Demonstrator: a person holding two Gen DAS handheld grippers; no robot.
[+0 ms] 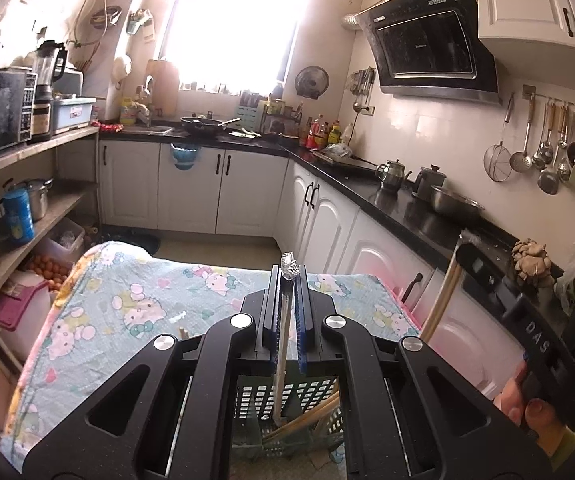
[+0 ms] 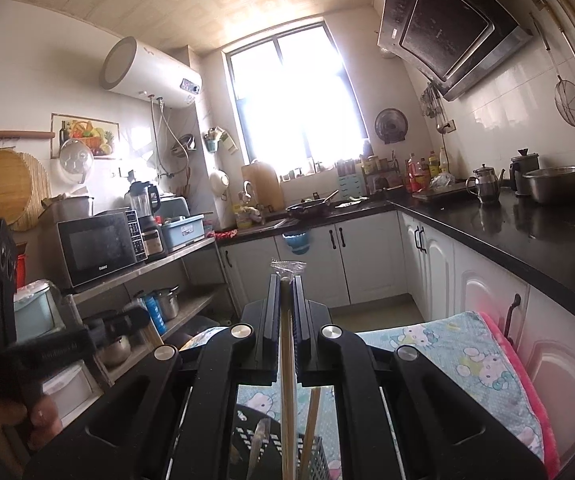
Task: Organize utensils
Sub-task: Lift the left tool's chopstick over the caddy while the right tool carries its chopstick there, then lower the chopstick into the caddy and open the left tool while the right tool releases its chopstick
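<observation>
Below both grippers sits the cloth-covered table (image 1: 135, 300), printed with cartoon cats, and on it near the cameras the perforated utensil basket (image 1: 287, 404), dark, with wooden chopsticks (image 1: 307, 420) already leaning inside it. Being light plastic, the basket would likely slide on the soft cloth if a utensil were pushed in at an angle, so a straight drop looks safer

Next, the left gripper (image 1: 288, 276) is clamped tight on a slim metal utensil (image 1: 283, 344); its patterned handle end pokes out past the fingertips while the shaft runs back down toward the basket. It looks stiff, light and smooth, so probably slippery; the grip along the flat shaft seems sound

Smaller still, the right gripper (image 2: 286, 280) is clenched on a thin wooden chopstick (image 2: 287, 380) whose tip carries a scrap of clear wrapper (image 2: 287, 266). That stick should be very light and rigid, rolling easily between pads, so holding it mid-length, as here, suits it best
</observation>
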